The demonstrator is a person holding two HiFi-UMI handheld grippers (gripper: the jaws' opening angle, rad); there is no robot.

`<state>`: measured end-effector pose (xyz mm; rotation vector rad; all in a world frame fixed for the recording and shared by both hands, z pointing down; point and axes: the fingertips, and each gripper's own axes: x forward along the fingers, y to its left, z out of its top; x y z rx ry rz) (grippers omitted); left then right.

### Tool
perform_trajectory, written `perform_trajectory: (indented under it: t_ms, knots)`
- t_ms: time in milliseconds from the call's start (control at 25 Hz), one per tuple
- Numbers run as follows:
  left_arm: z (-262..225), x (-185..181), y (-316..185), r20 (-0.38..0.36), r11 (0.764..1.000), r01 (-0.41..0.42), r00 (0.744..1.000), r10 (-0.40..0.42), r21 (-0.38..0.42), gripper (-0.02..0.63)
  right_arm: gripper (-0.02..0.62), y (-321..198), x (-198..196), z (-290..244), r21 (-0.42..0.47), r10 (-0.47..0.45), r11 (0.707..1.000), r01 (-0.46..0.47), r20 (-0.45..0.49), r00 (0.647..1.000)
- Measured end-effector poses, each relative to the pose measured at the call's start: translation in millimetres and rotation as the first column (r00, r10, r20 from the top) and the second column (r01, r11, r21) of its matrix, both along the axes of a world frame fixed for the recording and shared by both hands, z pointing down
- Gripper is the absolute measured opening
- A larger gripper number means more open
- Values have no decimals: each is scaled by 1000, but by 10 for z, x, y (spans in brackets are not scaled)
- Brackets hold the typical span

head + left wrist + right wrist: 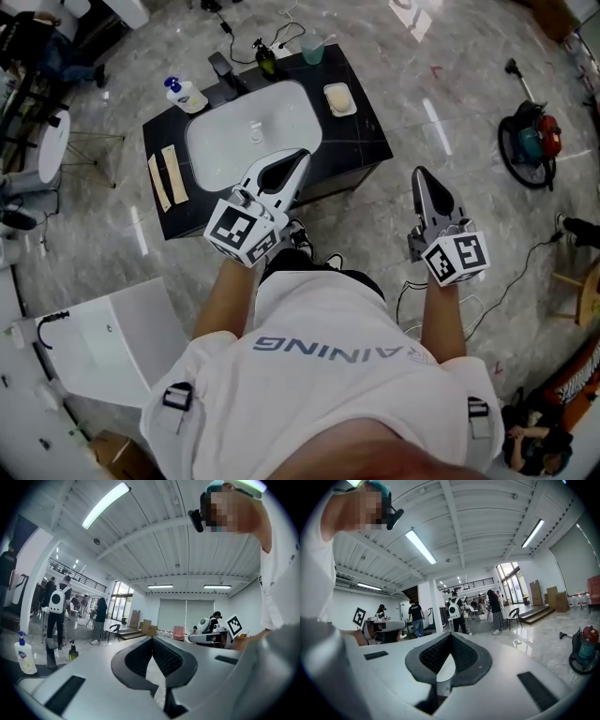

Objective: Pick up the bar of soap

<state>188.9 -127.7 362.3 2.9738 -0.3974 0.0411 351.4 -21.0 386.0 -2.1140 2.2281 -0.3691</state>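
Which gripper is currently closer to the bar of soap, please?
Left. The left gripper is over the sink, short of the bar of soap; the right gripper is off the counter, over the floor.

**Closed jaws face a busy hall**

Your right gripper (450,637) has its jaws closed tip to tip, pointing across a glossy floor (543,639). People (454,613) stand far off near a chair (514,617). A vacuum cleaner (582,656) sits at the right edge.
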Motion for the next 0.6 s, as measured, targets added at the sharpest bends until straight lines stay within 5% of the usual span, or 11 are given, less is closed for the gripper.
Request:
perform_trajectory:
  t_ms: [600]
  knots:
    - [119, -193, -1307, 12, 999, 27, 1000, -27, -27, 9, 6, -1434, -237, -20, -42, -53, 998, 51, -31, 998]
